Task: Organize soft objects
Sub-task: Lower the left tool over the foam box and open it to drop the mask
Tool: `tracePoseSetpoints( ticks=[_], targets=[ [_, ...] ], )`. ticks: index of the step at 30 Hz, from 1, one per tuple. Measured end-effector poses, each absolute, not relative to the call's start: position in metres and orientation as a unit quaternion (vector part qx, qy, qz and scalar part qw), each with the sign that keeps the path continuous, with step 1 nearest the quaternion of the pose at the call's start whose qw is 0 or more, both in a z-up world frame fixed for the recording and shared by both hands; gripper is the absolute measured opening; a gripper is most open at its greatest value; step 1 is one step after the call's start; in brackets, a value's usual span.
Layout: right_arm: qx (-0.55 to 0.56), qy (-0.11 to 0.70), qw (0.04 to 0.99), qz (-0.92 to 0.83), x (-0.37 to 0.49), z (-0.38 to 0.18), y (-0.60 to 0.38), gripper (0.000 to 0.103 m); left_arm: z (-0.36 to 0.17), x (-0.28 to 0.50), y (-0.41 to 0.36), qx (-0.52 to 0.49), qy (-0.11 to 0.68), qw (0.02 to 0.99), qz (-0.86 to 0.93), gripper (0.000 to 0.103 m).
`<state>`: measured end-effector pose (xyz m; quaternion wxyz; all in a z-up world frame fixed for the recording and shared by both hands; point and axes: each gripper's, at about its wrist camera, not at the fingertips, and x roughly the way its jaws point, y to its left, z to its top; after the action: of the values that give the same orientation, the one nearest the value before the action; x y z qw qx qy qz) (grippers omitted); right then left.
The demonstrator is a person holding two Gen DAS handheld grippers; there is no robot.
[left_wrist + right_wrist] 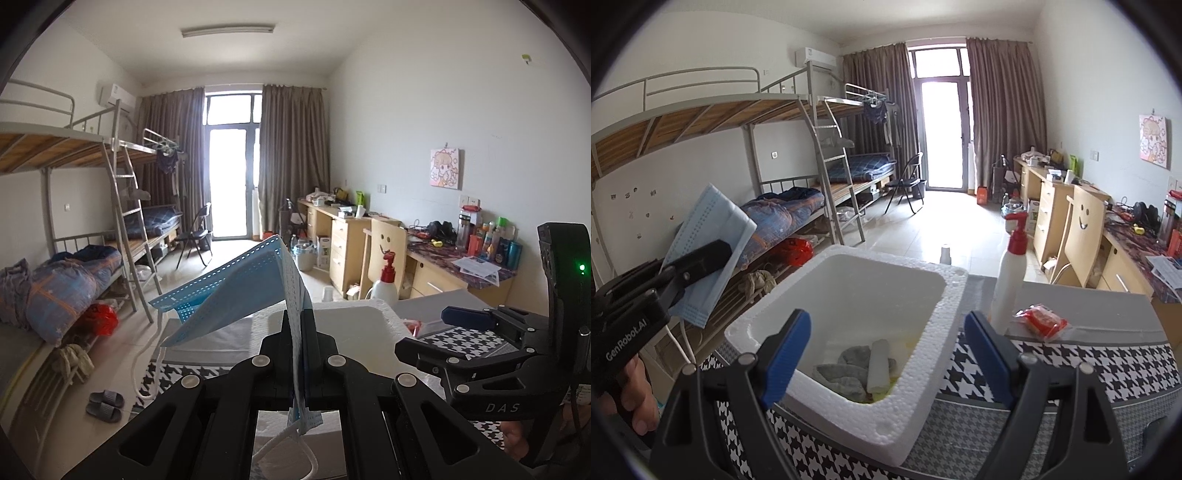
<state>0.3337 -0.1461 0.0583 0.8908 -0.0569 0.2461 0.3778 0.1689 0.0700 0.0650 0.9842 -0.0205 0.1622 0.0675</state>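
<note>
My left gripper (299, 325) is shut on a blue face mask (240, 291), which stands up between the jaws with its white ear loops dangling. In the right wrist view that same mask (709, 236) hangs in the left gripper (713, 254) left of and above a white foam box (923, 332). The box holds a grey cloth (846, 365) and a white roll (879, 365). My right gripper (886, 350) stands open over the box's near rim, blue pads (783, 354) wide apart with nothing between them. In the left wrist view the right gripper (454, 328) shows at the right.
A white pump bottle with a red top (1010, 273) and a red packet (1043, 319) stand right of the box on the houndstooth-covered table (1071, 369). Bunk beds (738, 147) line the left wall, desks (1063, 206) the right. A hand (631, 398) grips the left tool.
</note>
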Motion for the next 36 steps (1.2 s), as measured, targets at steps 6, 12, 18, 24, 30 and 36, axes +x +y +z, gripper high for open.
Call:
tracePoseSetpoints(
  ticks=[6, 12, 18, 24, 30, 36],
  targets=[
    [-0.051, 0.244, 0.897, 0.366, 0.337, 0.059, -0.159, 0.088, 0.068, 0.177, 0.062, -0.011, 0.165, 0.985, 0.052, 0.003],
    [-0.045, 0.246, 0.903, 0.350, 0.339, 0.058, -0.172, 0.088, 0.067, 0.189, 0.053, -0.010, 0.175, 0.984, 0.034, 0.003],
    [-0.036, 0.250, 0.907, 0.336, 0.344, 0.055, -0.184, 0.088, 0.065, 0.199, 0.047, -0.010, 0.187, 0.982, 0.021, 0.003],
    [-0.030, 0.251, 0.910, 0.329, 0.348, 0.054, -0.192, 0.088, 0.063, 0.208, 0.044, -0.011, 0.196, 0.980, 0.015, 0.003],
    [-0.026, 0.255, 0.911, 0.323, 0.351, 0.051, -0.198, 0.088, 0.061, 0.219, 0.042, -0.013, 0.209, 0.978, 0.011, 0.003],
    [-0.020, 0.258, 0.912, 0.319, 0.353, 0.050, -0.206, 0.088, 0.056, 0.227, 0.040, -0.015, 0.221, 0.975, 0.012, 0.003]
  ],
)
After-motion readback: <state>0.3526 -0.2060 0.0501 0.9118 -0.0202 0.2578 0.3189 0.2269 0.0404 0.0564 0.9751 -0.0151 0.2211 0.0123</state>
